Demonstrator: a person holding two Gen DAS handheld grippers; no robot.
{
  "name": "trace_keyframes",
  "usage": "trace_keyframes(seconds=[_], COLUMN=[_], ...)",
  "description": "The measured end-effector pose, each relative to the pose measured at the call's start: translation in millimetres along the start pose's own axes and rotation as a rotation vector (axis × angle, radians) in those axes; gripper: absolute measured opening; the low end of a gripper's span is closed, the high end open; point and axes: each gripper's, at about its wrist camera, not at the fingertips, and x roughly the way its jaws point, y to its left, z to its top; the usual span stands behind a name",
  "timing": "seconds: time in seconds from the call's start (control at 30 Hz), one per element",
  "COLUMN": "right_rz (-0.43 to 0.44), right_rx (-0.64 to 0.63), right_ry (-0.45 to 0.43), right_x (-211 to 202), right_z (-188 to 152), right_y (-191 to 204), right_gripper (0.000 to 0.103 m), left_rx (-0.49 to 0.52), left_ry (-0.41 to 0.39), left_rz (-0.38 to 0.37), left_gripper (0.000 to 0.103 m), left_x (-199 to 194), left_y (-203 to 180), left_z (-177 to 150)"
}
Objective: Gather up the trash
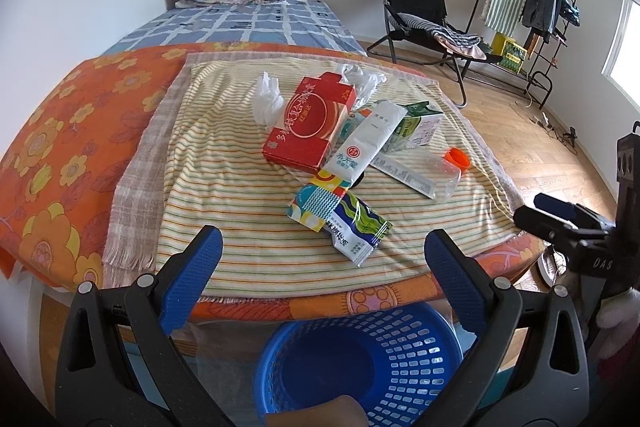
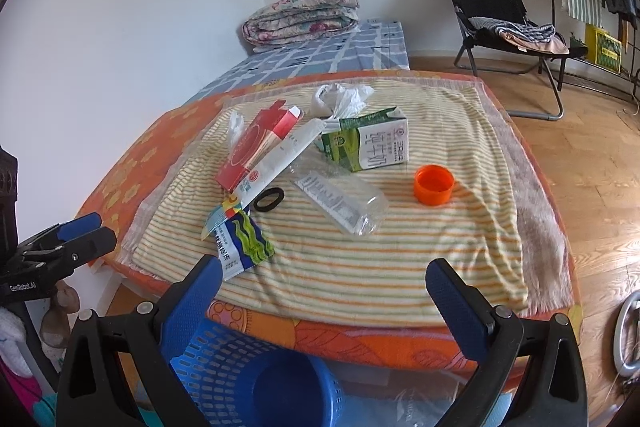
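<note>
Left wrist view: the left gripper (image 1: 322, 251) is being held with its blue fingers spread wide and nothing between them, above the near edge of a striped cloth (image 1: 224, 195) on which the trash is lying. A blue basket (image 1: 360, 363) is being kept on the floor just below that edge, and it appears empty as far as its bottom is shown, so the collecting is judged not yet begun. In the right wrist view, the right gripper (image 2: 324, 281) is likewise being held open and empty over the same edge. Everything is waiting on the cloth: a red box (image 1: 312, 123), a long white packet (image 1: 366, 143) lying across it, a blue and green wrapper (image 1: 348, 227) nearest the grippers, a clear bottle (image 2: 340, 203) on its side, its orange cap (image 2: 434, 184) standing apart, a green and white carton (image 2: 370, 145), crumpled plastic (image 2: 340, 99) behind, and a black ring (image 2: 268, 199) beside the packet. The nearest wrapper is likely to be taken first, and all pieces are left to be moved into the basket.
</note>
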Motion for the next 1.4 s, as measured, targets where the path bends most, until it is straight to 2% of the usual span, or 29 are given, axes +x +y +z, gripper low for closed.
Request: trace_keyframes(seconds=[0.23,0.3,0.4,0.63,0.73,0.9,1.03,1.17,1.27,1.4], right_rz=[0.030,0.041,0.059,0.090,0.103,0.108,0.105,0.108,0.110,0.109], right_rx=[-0.006,0.017,0.025,-0.062,-0.074,-0.082,-0.109,-0.125,-0.134,-0.141], right_ry=[0.056,0.075,0.092,0.134,0.158,0.204,0.230,0.249,0.253,0.275], right_x=[10,14,20,43,57,80,93,102,107,118], right_z=[17,21,27,46,52,59,60,60,61,59], right_y=[-16,-24,-30,-29,-31,-36,-37,-37,-36,-36], right_gripper=[0.103,0.102,0.101,0.095,0.092,0.086,0.086,0.083,0.083,0.083], left_rx=[0.002,0.007,0.022,0.009,-0.009,0.052,0.104,0.185,0.200,0.227], left_ry=[0.057,0.077,0.099,0.148,0.180,0.186,0.195,0.191,0.198,0.204], left_rz=[-0.062,-0.079,-0.101,-0.146,-0.172,-0.149,-0.134,-0.100,-0.095,-0.075], left_gripper=[0.097,0.089,0.086,0.075,0.066,0.062,0.054,0.052,0.047,0.047], left_x=[14,20,29,57,74,99,117,130,141,156], left_y=[4,1,-4,-8,-8,-19,-28,-39,-41,-44], left_z=[9,11,16,32,38,51,56,59,62,65])
